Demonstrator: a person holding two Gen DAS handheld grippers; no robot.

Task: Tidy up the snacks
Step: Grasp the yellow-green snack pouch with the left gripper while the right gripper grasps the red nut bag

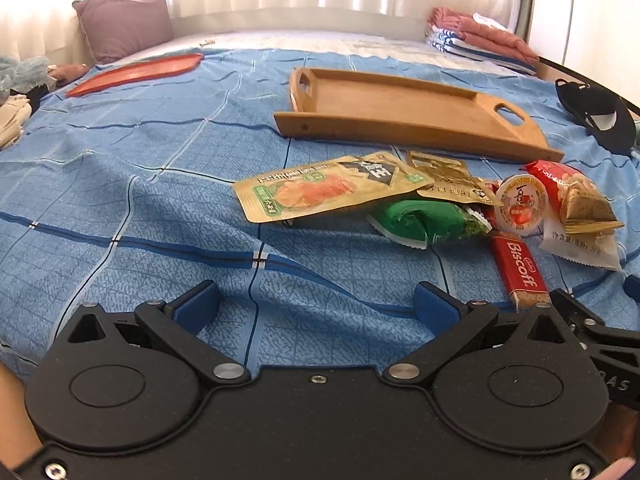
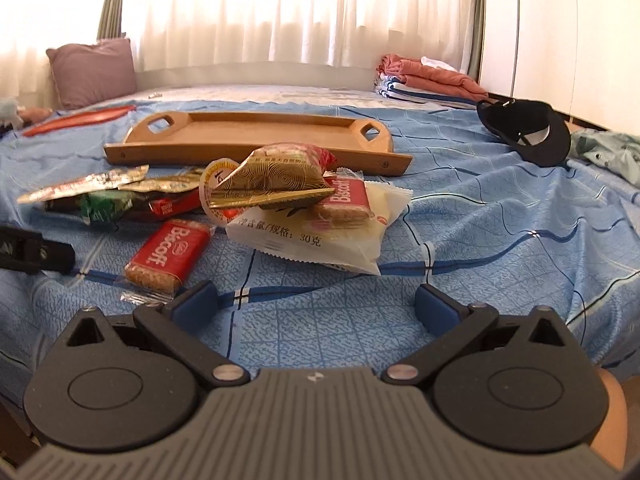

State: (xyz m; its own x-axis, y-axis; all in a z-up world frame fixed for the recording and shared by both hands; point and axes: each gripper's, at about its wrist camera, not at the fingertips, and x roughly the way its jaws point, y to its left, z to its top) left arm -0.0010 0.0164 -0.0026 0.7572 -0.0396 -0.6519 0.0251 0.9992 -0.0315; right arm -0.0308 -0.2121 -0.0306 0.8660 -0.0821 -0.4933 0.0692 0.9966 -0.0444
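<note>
— Snacks in a loose heap on a blue checked bedspread, just ahead of two grippers. How do the grippers stand?

— Left gripper spread wide, nothing between its blue pads, low over bare bedspread. Right gripper likewise agape and empty, a Biscoff biscuit lying just beside its left finger.

— And the heap itself?

— Nearest, that biscuit and a white packet. On the packet rest a second Biscoff biscuit and a gold-and-red wrapper. Leftward lie a green packet, a round jelly cup and a flat gold pouch.

— Beyond?

— An empty wooden tray with cut-out handles, just behind the heap. Farther left an orange tray; to the right a black cap. At the back, a purple pillow, folded clothes and white curtains.
</note>
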